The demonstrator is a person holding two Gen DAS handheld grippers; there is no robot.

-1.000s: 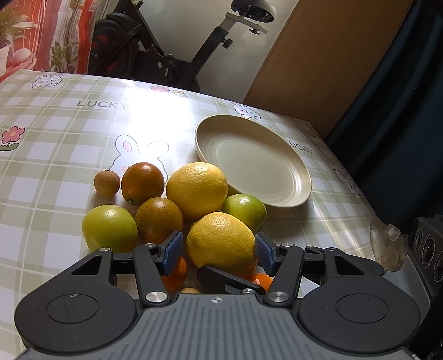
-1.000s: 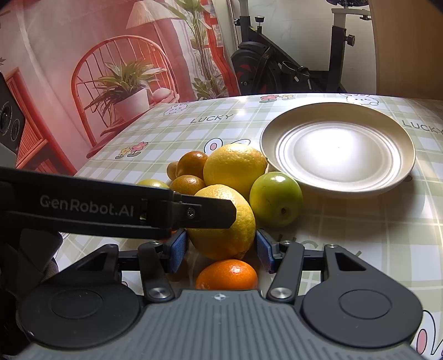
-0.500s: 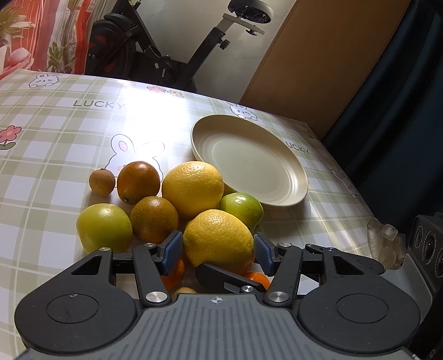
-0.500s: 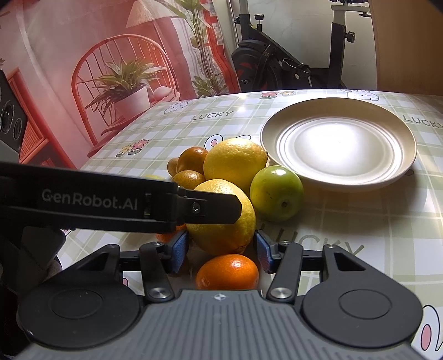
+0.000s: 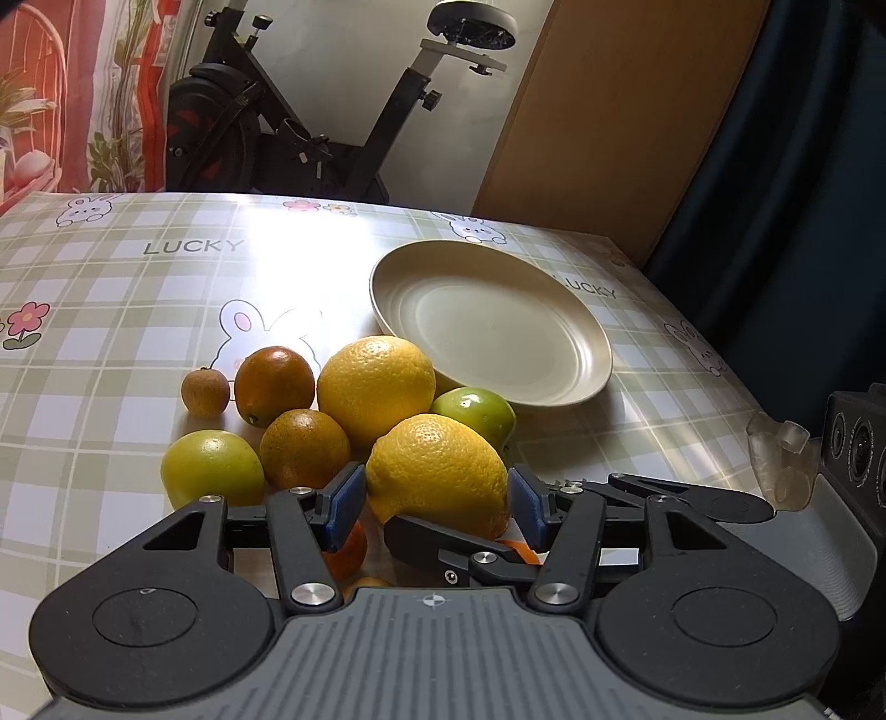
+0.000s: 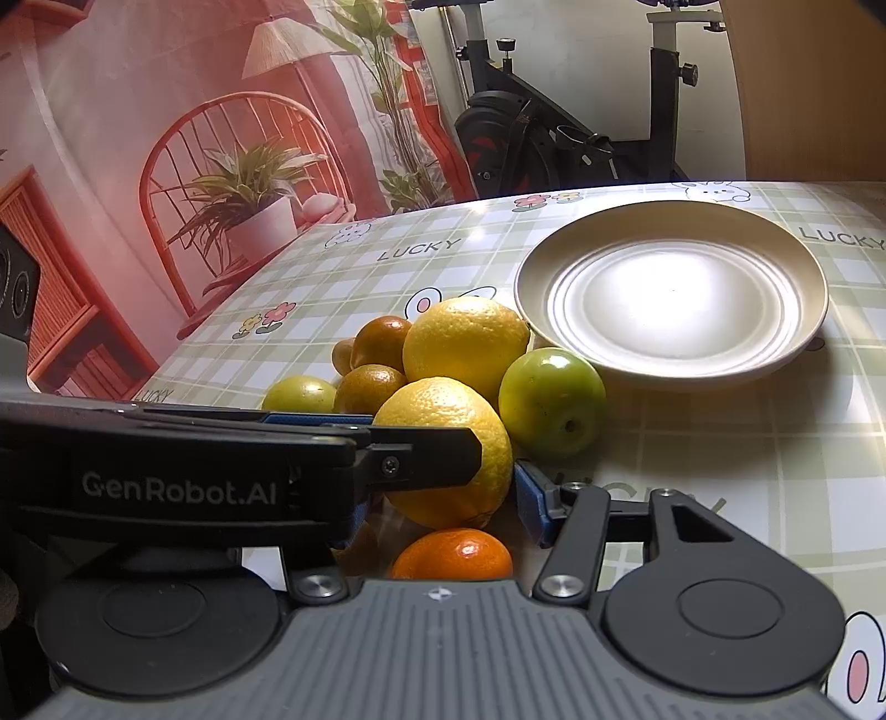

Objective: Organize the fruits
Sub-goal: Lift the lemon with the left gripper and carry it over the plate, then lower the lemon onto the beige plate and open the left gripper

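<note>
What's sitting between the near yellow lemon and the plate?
A green apple lies between the near lemon and the plate, touching the lemon; clearest in the right wrist view.

Exercise bike [image 5: 310, 111] against white wall [image 5: 354, 50], beside wooden panel [image 5: 609, 122]

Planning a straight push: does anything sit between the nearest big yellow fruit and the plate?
Yes. The green apple and the other big yellow fruit lie between it and the plate.
</note>
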